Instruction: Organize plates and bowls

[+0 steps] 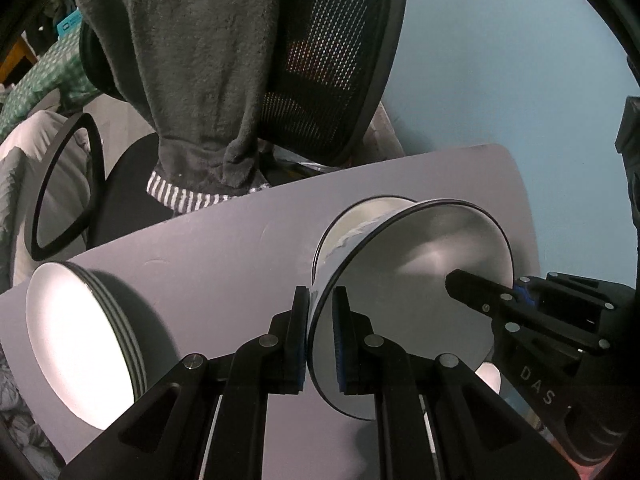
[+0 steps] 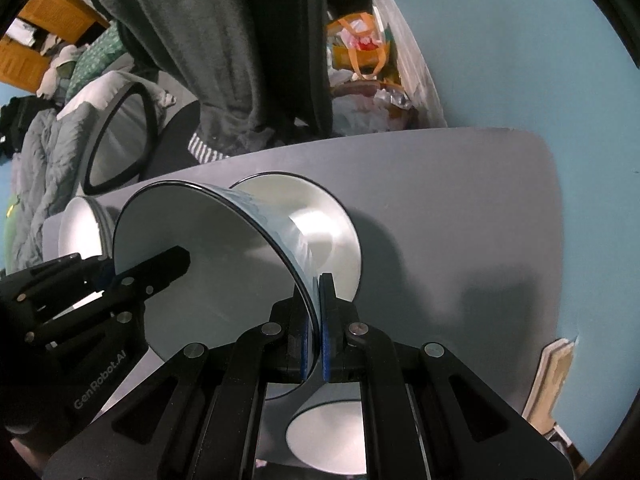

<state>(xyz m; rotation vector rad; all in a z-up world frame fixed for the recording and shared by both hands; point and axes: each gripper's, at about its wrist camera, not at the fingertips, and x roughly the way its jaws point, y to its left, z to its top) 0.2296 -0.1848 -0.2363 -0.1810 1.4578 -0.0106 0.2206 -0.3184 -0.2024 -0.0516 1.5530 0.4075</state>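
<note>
Both grippers hold one white bowl with a black rim (image 1: 416, 280) (image 2: 208, 264) just above the grey table (image 1: 200, 264). My left gripper (image 1: 320, 300) is shut on its near rim, one finger inside and one outside. My right gripper (image 2: 318, 292) is shut on the opposite rim. Each gripper shows in the other's view: the right gripper (image 1: 500, 296), the left gripper (image 2: 124, 276). Under the held bowl, partly hidden, rests a second white bowl (image 1: 376, 212) (image 2: 328, 232). A stack of white plates with dark rims (image 1: 76, 340) (image 2: 78, 224) sits at the table's left end.
A smaller white dish (image 2: 328, 440) (image 1: 490, 378) lies close under the grippers. Behind the table stands a black mesh office chair (image 1: 332, 72) draped with a dark grey towel (image 1: 192, 80). Bedding and clutter (image 2: 52, 148) lie further left. The table's right part (image 2: 460, 220) is bare.
</note>
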